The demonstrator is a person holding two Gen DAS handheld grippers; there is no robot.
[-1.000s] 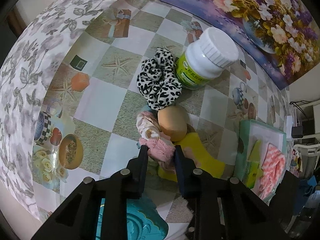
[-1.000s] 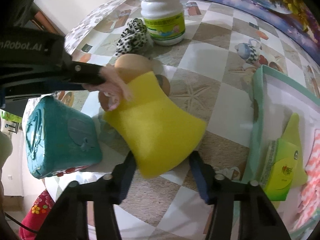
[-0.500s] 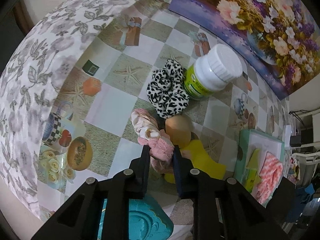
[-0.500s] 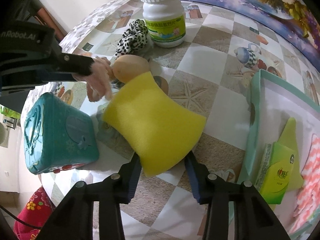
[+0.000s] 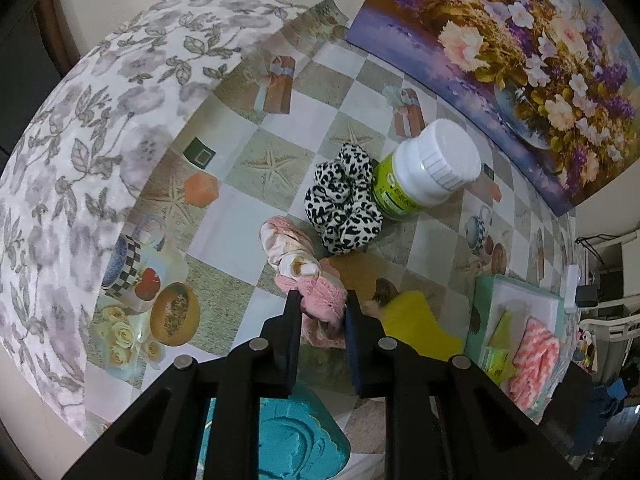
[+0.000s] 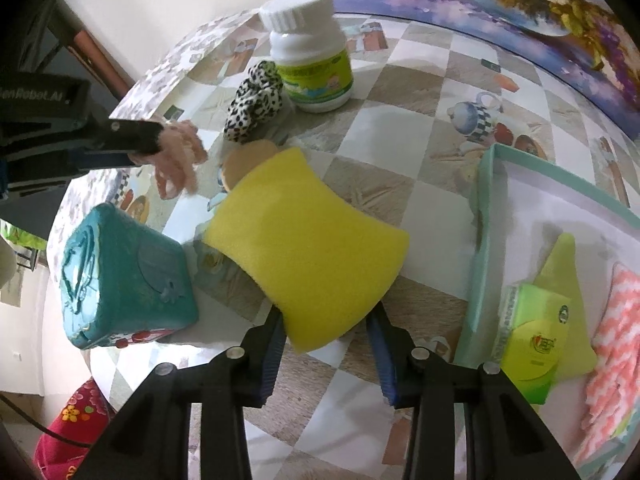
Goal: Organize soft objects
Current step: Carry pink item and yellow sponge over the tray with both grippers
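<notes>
My left gripper [image 5: 320, 308] is shut on a pink scrunchie [image 5: 320, 300] and holds it above the table; it also shows in the right wrist view [image 6: 178, 152]. My right gripper [image 6: 328, 328] is shut on a yellow sponge [image 6: 308, 248], lifted off the table; the sponge shows in the left wrist view [image 5: 416, 326]. A leopard-print scrunchie [image 5: 342, 208] lies next to a white bottle [image 5: 424, 172]. A mint tray [image 6: 480, 220] at the right holds a green packet [image 6: 528, 332] and a pink-white cloth [image 6: 616, 344].
A teal box [image 6: 124, 276] stands at the near left of the table. A tan round object [image 6: 248, 156] lies behind the sponge. A flower painting [image 5: 520, 48] leans along the far edge. The tablecloth drops off at the left.
Both grippers have risen: the pink scrunchie has lifted off the table and away from the tan object. The yellow sponge has lifted and shifted toward the tray.
</notes>
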